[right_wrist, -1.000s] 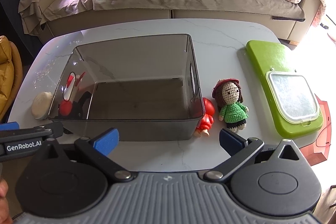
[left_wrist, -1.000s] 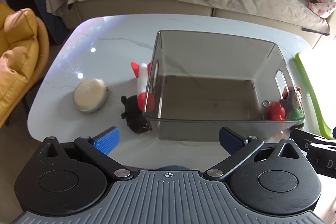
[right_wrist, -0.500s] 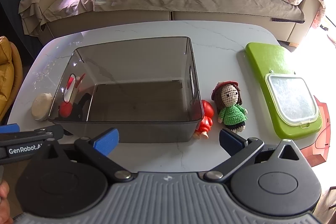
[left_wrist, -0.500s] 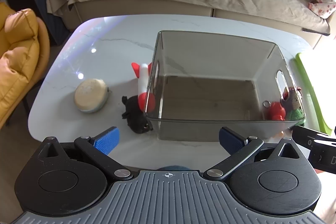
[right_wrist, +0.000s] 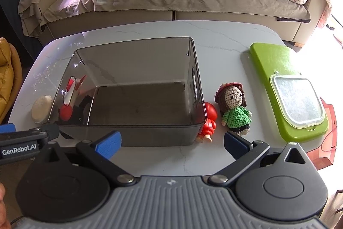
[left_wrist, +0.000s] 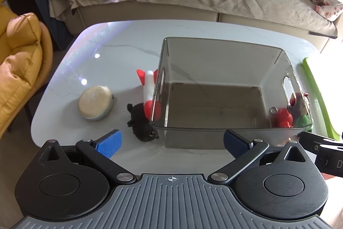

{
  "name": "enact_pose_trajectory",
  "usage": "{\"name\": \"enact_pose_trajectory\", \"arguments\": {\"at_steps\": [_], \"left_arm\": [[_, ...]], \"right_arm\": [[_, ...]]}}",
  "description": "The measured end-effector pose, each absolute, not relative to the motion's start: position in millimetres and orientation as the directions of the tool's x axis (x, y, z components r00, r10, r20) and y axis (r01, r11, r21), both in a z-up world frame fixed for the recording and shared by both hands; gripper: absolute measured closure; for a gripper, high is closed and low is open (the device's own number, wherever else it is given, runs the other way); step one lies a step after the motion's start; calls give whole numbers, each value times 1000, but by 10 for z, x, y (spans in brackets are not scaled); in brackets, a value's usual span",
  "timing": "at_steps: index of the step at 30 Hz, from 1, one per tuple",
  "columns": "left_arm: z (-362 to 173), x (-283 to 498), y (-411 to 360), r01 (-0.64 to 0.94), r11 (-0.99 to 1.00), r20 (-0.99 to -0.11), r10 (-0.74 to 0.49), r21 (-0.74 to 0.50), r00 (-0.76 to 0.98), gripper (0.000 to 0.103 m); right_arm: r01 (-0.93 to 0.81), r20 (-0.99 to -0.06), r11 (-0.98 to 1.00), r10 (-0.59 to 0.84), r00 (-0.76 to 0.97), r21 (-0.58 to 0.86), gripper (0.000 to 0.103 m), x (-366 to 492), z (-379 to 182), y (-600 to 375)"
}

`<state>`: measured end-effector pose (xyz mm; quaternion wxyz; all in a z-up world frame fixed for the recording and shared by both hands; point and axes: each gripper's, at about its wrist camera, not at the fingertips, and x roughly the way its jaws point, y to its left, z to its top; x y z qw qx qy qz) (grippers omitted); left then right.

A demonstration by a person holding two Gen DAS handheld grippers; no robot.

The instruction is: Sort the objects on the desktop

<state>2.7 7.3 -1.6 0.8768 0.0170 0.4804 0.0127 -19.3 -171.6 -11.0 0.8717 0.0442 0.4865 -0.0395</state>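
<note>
Two claws, both spread wide and holding nothing, hover at the near edge of the tabletop (right_wrist: 225,35).
Left claw (left_wrist: 171,142) and right claw (right_wrist: 172,143) face the smoky bin (right_wrist: 137,130); rocket toy (left_wrist: 148,91), black plush (left_wrist: 141,121) and round puff (left_wrist: 95,103) lie left of it, red figure (right_wrist: 209,121) and crochet doll (right_wrist: 233,108) right.

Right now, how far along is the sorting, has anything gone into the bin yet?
Nothing looks done: the grey bin holds nothing. In hand: nothing either, the left gripper and right gripper are both open. Left to do: the rocket toy, black plush and round cushion on the bin's left, the red figure and crochet doll on its right.
</note>
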Motion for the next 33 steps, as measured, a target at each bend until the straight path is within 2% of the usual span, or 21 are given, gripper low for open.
{"name": "enact_pose_trajectory", "arguments": {"at_steps": [20,23,27,31,33], "left_arm": [[-27,96,162,9,1000,-847,-1,5,531,0],[-83,99,285,35,996,-839,-92,-87,537,0],[-254,203,747,27,958,-786,-251,-286,565,0],[-535,413,1553,-32,885,-691,-340,-465,638,0],[-701,542,2016,-55,848,-637,-352,-528,685,0]], "right_arm": [[112,-856,993,-33,516,29,0,-185,-118,-1729],[110,-848,993,-20,530,45,0,-198,-88,-1793],[126,-808,980,54,586,157,0,-229,-61,-2006],[116,-717,951,133,685,286,0,-299,-75,-2268],[105,-652,958,98,752,265,0,-345,-73,-2328]]}}
